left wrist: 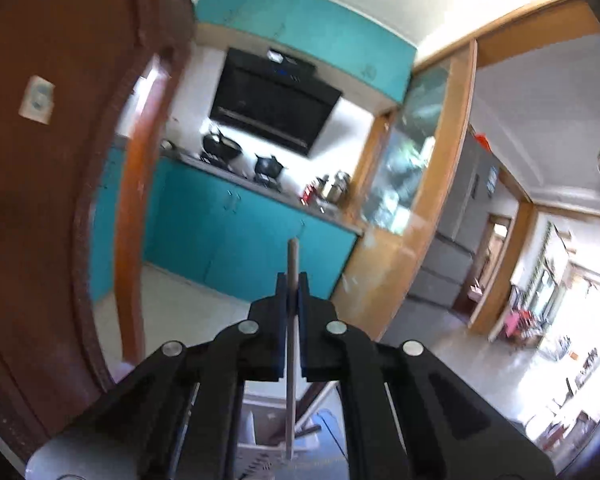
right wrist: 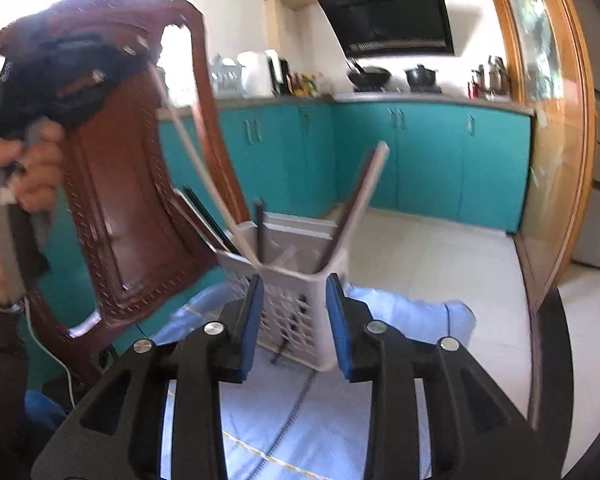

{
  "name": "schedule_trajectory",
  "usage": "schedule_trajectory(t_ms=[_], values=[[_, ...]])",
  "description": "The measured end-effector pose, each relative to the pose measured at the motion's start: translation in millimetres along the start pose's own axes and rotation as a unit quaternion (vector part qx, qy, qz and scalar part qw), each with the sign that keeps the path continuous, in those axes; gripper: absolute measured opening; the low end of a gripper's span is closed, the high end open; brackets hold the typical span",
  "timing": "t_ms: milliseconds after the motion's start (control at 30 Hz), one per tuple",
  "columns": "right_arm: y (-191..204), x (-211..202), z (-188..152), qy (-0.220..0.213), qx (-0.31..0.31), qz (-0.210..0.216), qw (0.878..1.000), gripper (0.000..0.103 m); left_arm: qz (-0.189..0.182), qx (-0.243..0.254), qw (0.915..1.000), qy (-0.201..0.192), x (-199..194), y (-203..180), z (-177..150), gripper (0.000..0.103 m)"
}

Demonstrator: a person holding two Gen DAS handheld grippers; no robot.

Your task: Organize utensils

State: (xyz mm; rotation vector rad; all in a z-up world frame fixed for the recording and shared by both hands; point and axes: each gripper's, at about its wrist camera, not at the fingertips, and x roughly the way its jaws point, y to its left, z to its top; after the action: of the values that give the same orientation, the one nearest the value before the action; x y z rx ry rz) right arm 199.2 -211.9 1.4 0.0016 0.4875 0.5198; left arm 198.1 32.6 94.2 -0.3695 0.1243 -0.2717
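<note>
Up high, chopstick (left wrist: 292,280) in left gripper (left wrist: 292,285)

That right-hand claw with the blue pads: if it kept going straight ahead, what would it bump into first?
Probably the white slotted plastic utensil basket, which sits directly ahead between the open pads of the right gripper; depth is hard to judge.

Your right gripper (right wrist: 294,316) had black linkage arms, round silver pins and blue pads. Your left hand (right wrist: 20,168), at nine o'clock, showed a dark sleeve and a thin white cable.
</note>
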Motion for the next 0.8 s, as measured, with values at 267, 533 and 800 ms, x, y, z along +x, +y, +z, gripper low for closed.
schedule_trajectory(t_ms=[267,533,800], values=[[13.9,15.0,4.4,-0.007,0.001,0.021,1.000,0.033,0.080,0.037,0.9947,-0.053,-5.2,-0.6,-2.4,0.005],[-2.2,36.5,27.2,-0.031,0.054,0.004,0.998,0.033,0.122,0.112,0.9861,-0.010,40.1,-13.9,-30.0,0.005],[-3.6,29.6,21.1,-0.027,0.053,-0.005,0.998,0.033,0.111,0.111,0.9870,0.037,51.7,-9.6,-40.2,0.022]])
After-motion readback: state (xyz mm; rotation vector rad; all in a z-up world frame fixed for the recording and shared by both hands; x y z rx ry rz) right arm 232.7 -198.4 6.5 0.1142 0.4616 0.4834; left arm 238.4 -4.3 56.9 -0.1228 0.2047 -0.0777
